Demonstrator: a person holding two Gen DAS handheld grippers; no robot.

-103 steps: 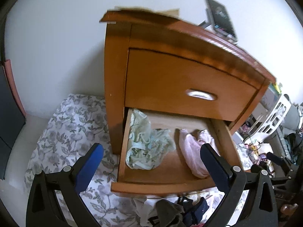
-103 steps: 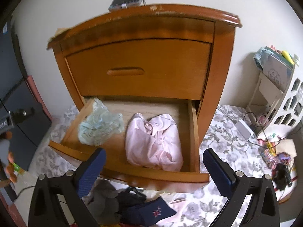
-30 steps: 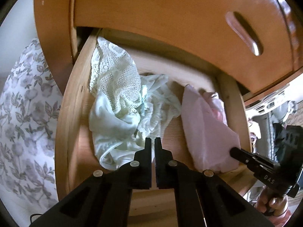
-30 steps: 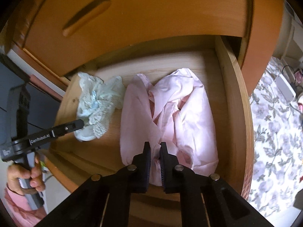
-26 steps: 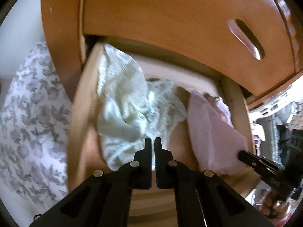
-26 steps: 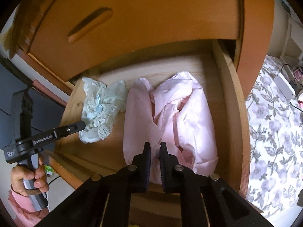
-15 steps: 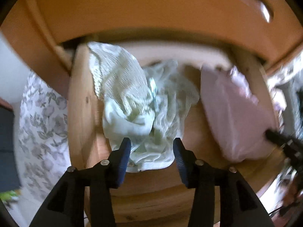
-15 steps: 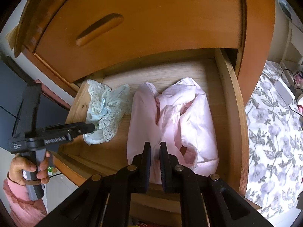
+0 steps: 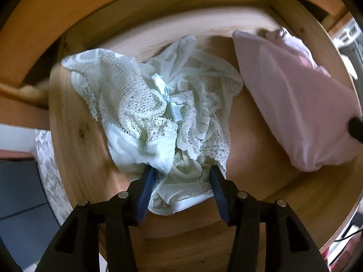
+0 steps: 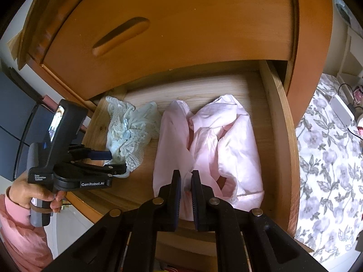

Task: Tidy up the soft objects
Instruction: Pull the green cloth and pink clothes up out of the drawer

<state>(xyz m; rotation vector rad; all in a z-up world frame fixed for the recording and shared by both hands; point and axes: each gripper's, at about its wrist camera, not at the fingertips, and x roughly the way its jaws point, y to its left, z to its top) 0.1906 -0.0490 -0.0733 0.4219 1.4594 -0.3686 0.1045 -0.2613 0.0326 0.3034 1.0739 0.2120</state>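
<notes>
Right wrist view: wooden nightstand (image 10: 192, 22) fills the frame, upper drawer closed, lower drawer (image 10: 280, 136) pulled out. Floral bedding (image 10: 329, 170) lies to the right of it. A hand (image 10: 29, 190) in a pink sleeve grips the handle of my left claw (image 10: 113, 161) at the drawer's left side.

Pink garment (image 10: 217, 149) takes up the right half of the drawer, crumpled, near edge by the front wall. My right claw (image 10: 186, 181) is pinched narrow on a fold at that near edge; pink cloth shows between the pads.

Mint lace garment (image 9: 165, 122) sits bunched in the left half of the drawer, just beside the pink garment (image 9: 301, 104), bare drawer floor (image 9: 249, 140) between them in the left wrist view. My left claw (image 9: 181, 176) points down onto it, jaws part-open and straddling its near bunch. Blue fingertips (image 9: 148, 179) are pushed into the cloth on either side; I cannot tell whether the pads press on it.

Small pale-blue ribbon (image 9: 169, 99) lies across the lace middle.
</notes>
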